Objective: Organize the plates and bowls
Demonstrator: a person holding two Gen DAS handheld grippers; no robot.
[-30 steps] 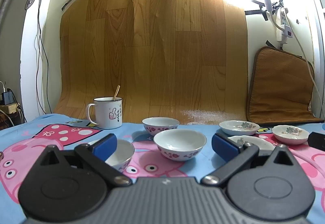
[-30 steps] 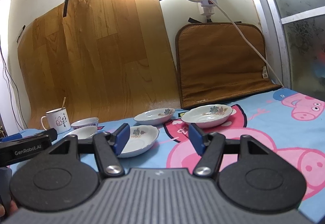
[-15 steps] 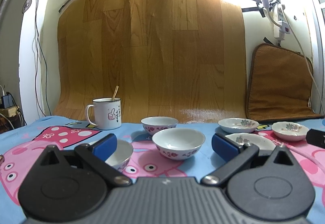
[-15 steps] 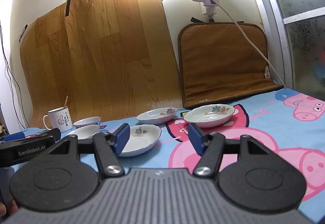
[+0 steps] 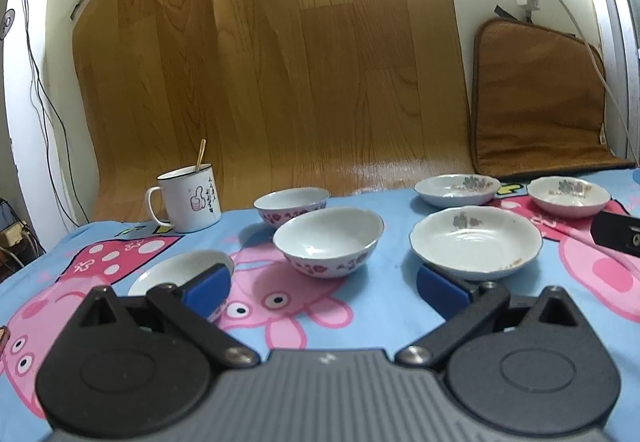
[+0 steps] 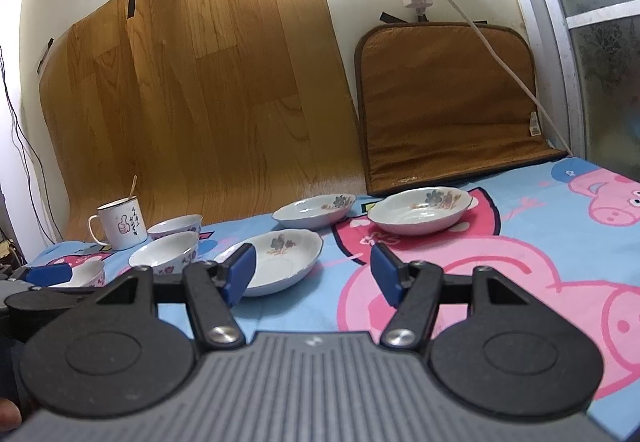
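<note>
Three white bowls with pink flowers stand on the cartoon cloth: a near-left bowl (image 5: 176,274), a middle bowl (image 5: 328,242) and a far bowl (image 5: 292,203). Three shallow floral plates lie to the right: a near plate (image 5: 476,246), a far plate (image 5: 456,189) and a right plate (image 5: 568,195). My left gripper (image 5: 320,288) is open and empty just before the middle bowl. My right gripper (image 6: 314,274) is open and empty beside the near plate (image 6: 280,258), with the right plate (image 6: 418,213) and far plate (image 6: 316,209) beyond.
A white enamel mug (image 5: 188,197) with a spoon stands at the back left. A wood-pattern sheet (image 5: 280,73) and a brown cushion (image 5: 536,101) lean on the wall behind. A power strip cable (image 6: 480,25) hangs over the cushion.
Both grippers have risen and tilted down, so the bowls and plates show more from above. Both stay open and nothing on the cloth has moved.
</note>
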